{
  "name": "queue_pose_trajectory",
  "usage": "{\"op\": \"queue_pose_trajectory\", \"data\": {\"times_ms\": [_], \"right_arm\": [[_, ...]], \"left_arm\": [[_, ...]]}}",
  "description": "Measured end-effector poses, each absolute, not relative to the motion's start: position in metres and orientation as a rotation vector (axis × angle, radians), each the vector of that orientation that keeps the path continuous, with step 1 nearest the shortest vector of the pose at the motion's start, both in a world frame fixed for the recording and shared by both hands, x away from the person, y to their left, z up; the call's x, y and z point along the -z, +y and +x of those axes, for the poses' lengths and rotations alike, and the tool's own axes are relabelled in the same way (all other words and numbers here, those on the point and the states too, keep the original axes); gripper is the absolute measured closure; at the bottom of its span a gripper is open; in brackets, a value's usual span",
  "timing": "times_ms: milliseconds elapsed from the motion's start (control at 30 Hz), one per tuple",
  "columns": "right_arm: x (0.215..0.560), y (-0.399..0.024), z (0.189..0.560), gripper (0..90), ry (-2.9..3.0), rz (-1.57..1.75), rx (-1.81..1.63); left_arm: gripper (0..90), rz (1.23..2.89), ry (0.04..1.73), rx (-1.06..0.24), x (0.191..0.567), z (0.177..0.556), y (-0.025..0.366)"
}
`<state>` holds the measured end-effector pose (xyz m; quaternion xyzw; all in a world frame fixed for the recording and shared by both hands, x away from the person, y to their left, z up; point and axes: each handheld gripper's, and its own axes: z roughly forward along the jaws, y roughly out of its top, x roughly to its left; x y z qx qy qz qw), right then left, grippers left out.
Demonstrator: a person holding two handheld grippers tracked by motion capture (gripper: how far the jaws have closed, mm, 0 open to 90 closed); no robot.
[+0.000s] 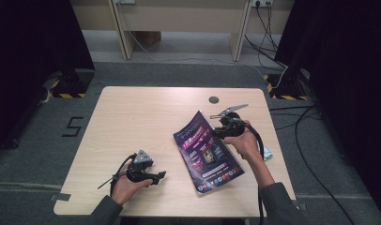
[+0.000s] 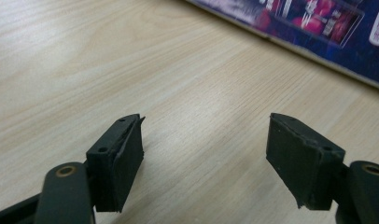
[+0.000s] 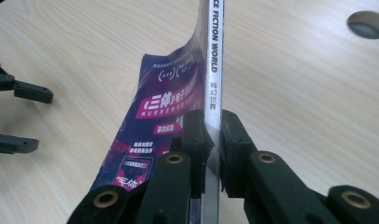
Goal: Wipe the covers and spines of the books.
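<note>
Right now the right gripper (image 1: 224,123) is clamped on the magazine (image 1: 208,152), pinching it at its spine edge on the far-right side. In the right gripper view the two black jaws press on either side of the white spine (image 3: 213,70) w/ printed lettering, and the purple cover (image 3: 164,112) falls away to the left of the jaws, curving down toward the table (image 3: 295,79). From the high view the mag's far end is lifted off the wood at the gripper, while its near end sits on the table (image 1: 132,117), twd the person's side, right of centre. The right hand (image 1: 245,140) wraps the gripper body just right of the mag.

Left gripper (image 1: 156,176) sits low over the near-left part of the table, well apart from the mag, jaws pointing twd it. Its jaws are spread wide w/ nothing between them; in the left gripper view only bare wood lies betw. the pads (image 2: 122,158), and the mag's edge (image 2: 318,28) runs across the top right corner. Left hand (image 1: 127,185) grips it from below.

A round cable hole (image 1: 213,99) sits in the tabletop near the far edge, just beyond the right gripper.
</note>
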<state>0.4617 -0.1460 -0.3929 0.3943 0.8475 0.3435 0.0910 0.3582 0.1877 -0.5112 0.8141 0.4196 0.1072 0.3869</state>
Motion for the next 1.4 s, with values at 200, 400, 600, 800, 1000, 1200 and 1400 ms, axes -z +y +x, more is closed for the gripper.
{"op": "queue_pose_trajectory", "data": {"times_ms": [200, 400, 600, 800, 1000, 1200, 1400], "right_arm": [[0.378, -0.149, 0.467, 83.3, 2.488, 1.152, -0.960], [0.358, -0.148, 0.471, 83.4, 2.462, 1.116, -0.908], [0.342, -0.143, 0.476, 83.4, 2.438, 1.081, -0.829], [0.329, -0.140, 0.482, 83.4, 2.407, 1.058, -0.776], [0.322, -0.129, 0.487, 83.4, 2.392, 1.018, -0.711], [0.323, -0.112, 0.486, 83.4, 2.413, 0.948, -0.655], [0.333, -0.084, 0.478, 83.2, 2.506, 0.880, -0.659]], "left_arm": [[26.9, 2.077, 1.074, -0.267, 0.513, 0.359, 0.189], [26.9, 2.084, 1.070, -0.285, 0.513, 0.359, 0.189], [26.9, 2.090, 1.066, -0.297, 0.513, 0.358, 0.187], [26.8, 2.097, 1.059, -0.306, 0.513, 0.358, 0.185], [26.7, 2.105, 1.055, -0.313, 0.513, 0.357, 0.184], [26.7, 2.107, 1.050, -0.314, 0.513, 0.357, 0.183], [27.1, 2.098, 1.064, -0.305, 0.513, 0.358, 0.185]]}}
